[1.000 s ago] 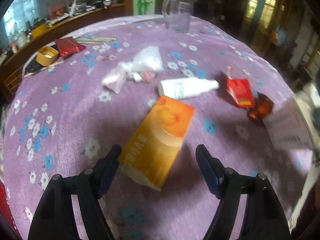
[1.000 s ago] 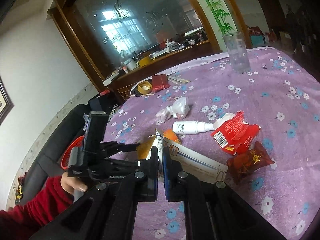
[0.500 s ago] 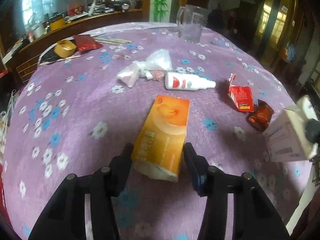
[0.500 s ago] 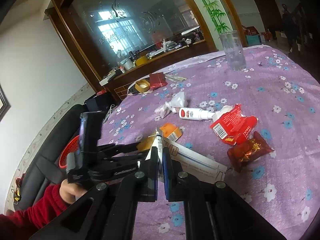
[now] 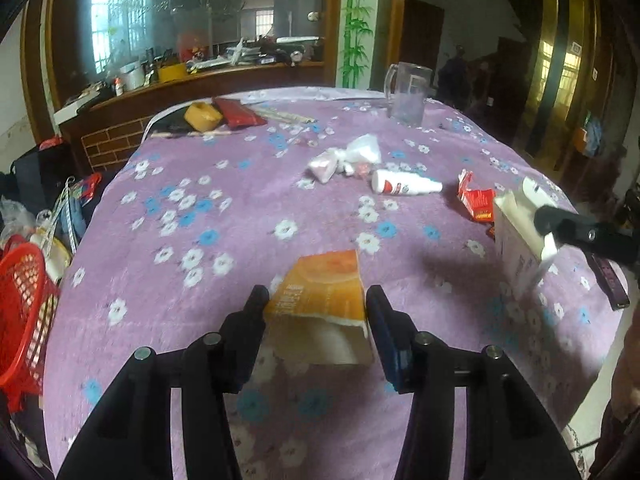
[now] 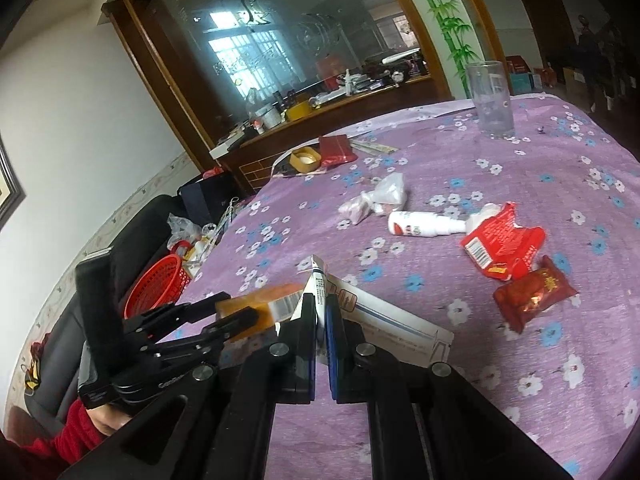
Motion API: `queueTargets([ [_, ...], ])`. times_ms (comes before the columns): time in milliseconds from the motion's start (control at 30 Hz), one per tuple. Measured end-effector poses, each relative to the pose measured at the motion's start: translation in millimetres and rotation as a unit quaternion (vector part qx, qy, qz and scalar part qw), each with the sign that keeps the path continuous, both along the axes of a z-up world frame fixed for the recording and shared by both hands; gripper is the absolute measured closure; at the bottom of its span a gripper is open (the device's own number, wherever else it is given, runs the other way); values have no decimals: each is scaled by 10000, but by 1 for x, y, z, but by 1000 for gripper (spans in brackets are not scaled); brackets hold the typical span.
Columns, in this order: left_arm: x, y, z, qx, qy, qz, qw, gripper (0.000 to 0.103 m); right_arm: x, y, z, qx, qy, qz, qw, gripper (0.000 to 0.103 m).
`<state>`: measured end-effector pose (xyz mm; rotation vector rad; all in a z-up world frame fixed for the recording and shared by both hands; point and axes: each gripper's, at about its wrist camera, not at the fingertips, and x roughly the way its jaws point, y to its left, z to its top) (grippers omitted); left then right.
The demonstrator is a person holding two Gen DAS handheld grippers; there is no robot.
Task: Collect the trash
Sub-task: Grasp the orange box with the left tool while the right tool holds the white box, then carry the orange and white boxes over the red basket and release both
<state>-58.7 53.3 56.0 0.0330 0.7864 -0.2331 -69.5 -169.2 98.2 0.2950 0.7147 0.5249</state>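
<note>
Left wrist view is showing the left gripper point(image 5: 316, 308) clamping its jaws on the orange box point(image 5: 322, 300) at lower centre, needing a steady carry toward the red basket point(image 5: 22, 300) at left, while the right gripper point(image 6: 320, 312) is pinching the white carton point(image 6: 392, 320).

No text can be read with certainty. The orange box point(image 5: 320, 300) carries a line of pale lettering along its side, too blurred to make out. The red wrapper point(image 6: 500, 244) shows a barcode panel and small white print, illegible. The dark red sachet point(image 6: 534, 292) bears gold characters that cannot be made out. The white bottle point(image 6: 424, 226) has a red label mark, unreadable. The white carton point(image 6: 384, 320) shows fine print, unreadable.
</note>
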Motion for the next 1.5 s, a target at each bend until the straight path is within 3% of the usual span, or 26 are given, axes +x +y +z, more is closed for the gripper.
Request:
queueTargets([
  [233, -5, 13, -17, -98, 389, -48, 9992, 54, -8, 18, 4, -92, -43, 121, 9999, 98],
  [433, 6, 12, -22, -20, 539, 52, 9985, 38, -13, 26, 4, -160, -50, 194, 9997, 98],
  [600, 16, 6, -31, 87, 619, 67, 9980, 40, -15, 25, 4, -179, -39, 182, 9997, 98],
  [667, 16, 4, -33, 121, 606, 30, 9981, 53, -14, 23, 3, -177, -29, 174, 9997, 98],
  [767, 14, 3, -32, 158, 525, 81, 9985, 59, -13, 25, 3, -164, -9, 176, 9997, 98],
  [1500, -26, 71, 16, -227, -238, 798, 9963, 58, -1, 87, 17, -183, -66, 678, 9975, 98],
])
